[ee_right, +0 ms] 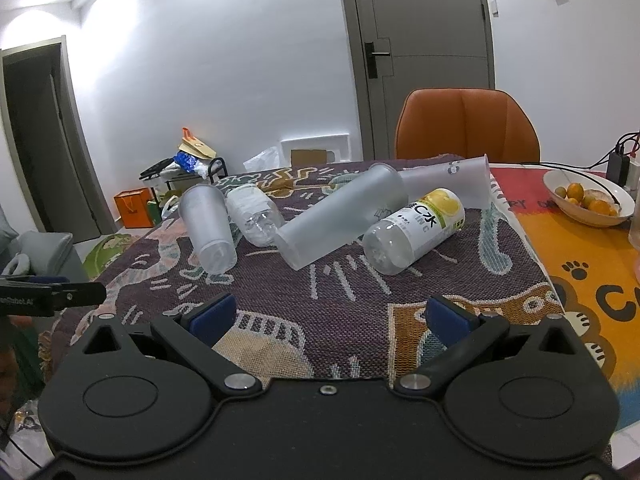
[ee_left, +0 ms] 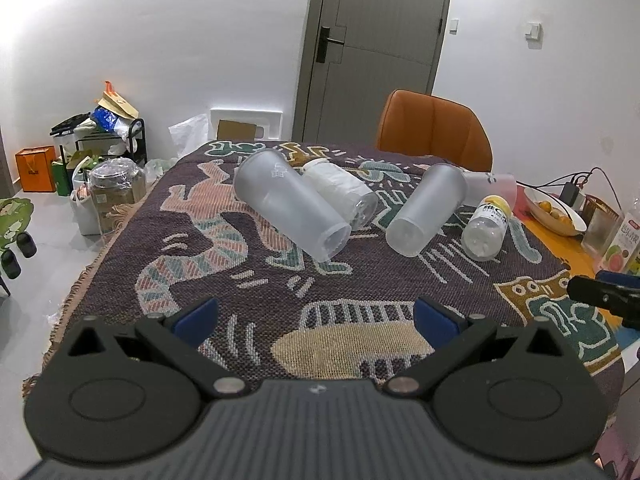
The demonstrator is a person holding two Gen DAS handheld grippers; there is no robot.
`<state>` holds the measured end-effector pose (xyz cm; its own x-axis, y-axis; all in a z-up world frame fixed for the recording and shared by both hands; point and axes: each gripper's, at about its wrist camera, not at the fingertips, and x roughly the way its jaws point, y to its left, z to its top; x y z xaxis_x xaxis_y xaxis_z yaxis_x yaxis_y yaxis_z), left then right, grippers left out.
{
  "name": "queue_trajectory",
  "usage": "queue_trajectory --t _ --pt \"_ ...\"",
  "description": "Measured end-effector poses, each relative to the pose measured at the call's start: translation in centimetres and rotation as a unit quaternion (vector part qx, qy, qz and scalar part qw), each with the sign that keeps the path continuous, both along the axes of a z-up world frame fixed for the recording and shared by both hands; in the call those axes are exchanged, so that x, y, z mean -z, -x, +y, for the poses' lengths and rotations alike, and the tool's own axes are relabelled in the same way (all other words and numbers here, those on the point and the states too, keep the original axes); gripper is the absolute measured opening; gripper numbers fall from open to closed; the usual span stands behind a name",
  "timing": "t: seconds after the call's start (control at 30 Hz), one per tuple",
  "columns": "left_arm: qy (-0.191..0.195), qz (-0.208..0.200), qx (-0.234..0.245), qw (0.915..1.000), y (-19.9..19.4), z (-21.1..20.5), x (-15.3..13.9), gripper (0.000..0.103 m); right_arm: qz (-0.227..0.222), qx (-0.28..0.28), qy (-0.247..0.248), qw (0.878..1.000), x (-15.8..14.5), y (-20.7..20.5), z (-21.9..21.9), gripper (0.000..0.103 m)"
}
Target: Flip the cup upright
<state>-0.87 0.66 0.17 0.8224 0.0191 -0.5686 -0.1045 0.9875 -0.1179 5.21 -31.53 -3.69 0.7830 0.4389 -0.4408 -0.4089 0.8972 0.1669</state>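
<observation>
Fingers of the left gripper point(ee_left: 316, 322) and right gripper point(ee_right: 330, 320) spread wide, empty, over the patterned cloth point(ee_left: 256, 280). Beyond them three frosted cups point(ee_left: 288, 210) lie on their sides among two bottles point(ee_right: 416, 230).

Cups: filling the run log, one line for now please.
left gripper open | right gripper open | frosted cups lying down | none grasped

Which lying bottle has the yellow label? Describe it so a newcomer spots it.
On the patterned woven blanket, look toward the side nearest the white bowl of oranges. The clear plastic bottle with the yellow lemon label lies there, base toward the camera, beside a frosted translucent cup. The other bottle's label is plain white.
</observation>
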Motion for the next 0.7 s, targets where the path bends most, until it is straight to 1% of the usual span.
queue_trajectory --t 0.7 --pt "-0.004 0.001 0.002 1.0000 0.29 -0.32 -0.22 0.103 -0.003 -0.005 -0.010 1.000 -0.21 0.12 -0.28 0.103"
